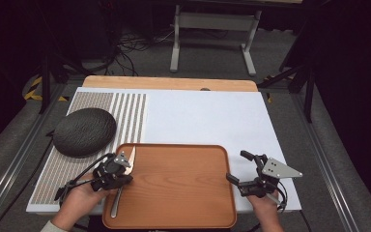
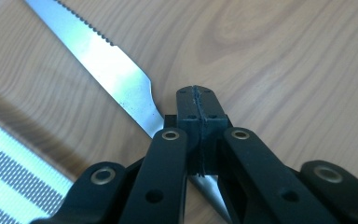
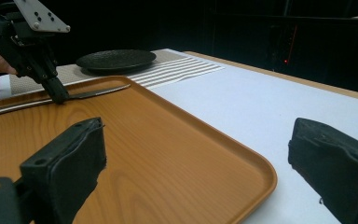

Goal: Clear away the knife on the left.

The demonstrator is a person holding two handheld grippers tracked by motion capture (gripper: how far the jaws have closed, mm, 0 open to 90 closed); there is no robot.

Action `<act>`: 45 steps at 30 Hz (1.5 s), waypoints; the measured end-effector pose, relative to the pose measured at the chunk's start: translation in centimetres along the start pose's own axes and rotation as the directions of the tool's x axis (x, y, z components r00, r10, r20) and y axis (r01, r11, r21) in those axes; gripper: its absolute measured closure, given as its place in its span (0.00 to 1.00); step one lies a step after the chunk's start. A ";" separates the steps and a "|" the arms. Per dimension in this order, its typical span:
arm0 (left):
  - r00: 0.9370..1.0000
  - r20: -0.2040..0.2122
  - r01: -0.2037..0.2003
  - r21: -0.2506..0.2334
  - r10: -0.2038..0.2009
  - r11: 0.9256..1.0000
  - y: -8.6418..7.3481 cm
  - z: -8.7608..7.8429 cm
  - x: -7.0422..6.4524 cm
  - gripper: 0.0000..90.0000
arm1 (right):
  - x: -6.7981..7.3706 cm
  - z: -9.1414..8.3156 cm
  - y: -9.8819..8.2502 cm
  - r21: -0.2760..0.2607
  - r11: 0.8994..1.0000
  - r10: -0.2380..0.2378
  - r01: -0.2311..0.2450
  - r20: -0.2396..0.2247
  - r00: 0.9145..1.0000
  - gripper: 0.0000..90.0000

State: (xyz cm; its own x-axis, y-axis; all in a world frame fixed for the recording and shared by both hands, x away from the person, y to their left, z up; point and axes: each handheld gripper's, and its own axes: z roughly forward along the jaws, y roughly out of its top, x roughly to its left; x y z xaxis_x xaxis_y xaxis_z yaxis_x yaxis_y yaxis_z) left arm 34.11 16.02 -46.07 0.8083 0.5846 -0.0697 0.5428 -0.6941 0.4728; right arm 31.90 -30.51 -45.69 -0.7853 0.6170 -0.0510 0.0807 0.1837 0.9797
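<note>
We see a wooden tray [image 1: 174, 186] at the near edge of the surface [image 1: 212, 116], roughly centred, lying partly on the white sheet that covers most of the top. A table knife [image 1: 123, 181] lies inside the tray along its left rim, its serrated blade pointing toward the tray's far-left corner and its handle toward the near-left corner.

Our left gripper [image 1: 125, 178] is at the tray's left side, directly over the knife. In the left gripper view its jaws are pressed together, pad against pad, with the knife [image 2: 116, 79] running under them at the neck where blade meets handle; the left gripper [image 2: 200, 116] tips sit down on the tray wood [image 2: 284, 60]. We cannot tell whether the metal is pinched between the pads or merely passes beneath them.

Our right gripper [image 1: 236, 166] is just off the tray's right rim, over the white sheet near the near-right corner of the surface. Its jaws stand wide apart and carry nothing; in the right gripper view one pad [image 3: 70, 154] hangs above the tray [image 3: 168, 154] and the other above the sheet.

A dark, textured, upside-down bowl [image 1: 84, 131] rests on the striped mat [image 1: 130, 113] by the left edge, just beyond the tray's far-left corner.
</note>
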 end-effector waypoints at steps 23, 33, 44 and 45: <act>0.998 -0.005 0.069 -0.002 -0.069 0.998 -0.7 -0.6 0.5 1.00 | 0.0 0.0 0.0 0.003 1.000 -0.003 0.003 0.002 1.000 0.05; 0.999 0.022 0.042 -0.083 -0.040 0.996 -0.6 -1.4 0.4 0.95 | 0.0 -0.1 0.0 0.000 1.000 -0.005 0.005 0.003 1.000 0.05; 0.994 0.045 -0.074 -0.399 0.100 0.914 -1.1 -4.4 0.7 0.27 | 0.2 0.0 0.1 -0.003 1.000 -0.005 0.005 -0.002 1.000 0.05; 0.994 0.044 -0.074 -0.416 0.101 0.906 -1.2 -4.6 0.7 0.23 | 0.2 0.0 0.1 -0.003 1.000 -0.005 0.005 -0.002 1.000 0.05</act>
State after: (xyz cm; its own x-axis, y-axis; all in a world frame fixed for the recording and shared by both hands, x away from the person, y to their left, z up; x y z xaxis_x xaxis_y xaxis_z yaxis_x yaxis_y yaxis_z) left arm 32.97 19.16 -42.60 0.8685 0.4921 -0.0599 0.3372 -0.4977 0.7992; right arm 31.80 -30.36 -45.60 -0.7872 0.6142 -0.0557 0.0750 0.1849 0.9799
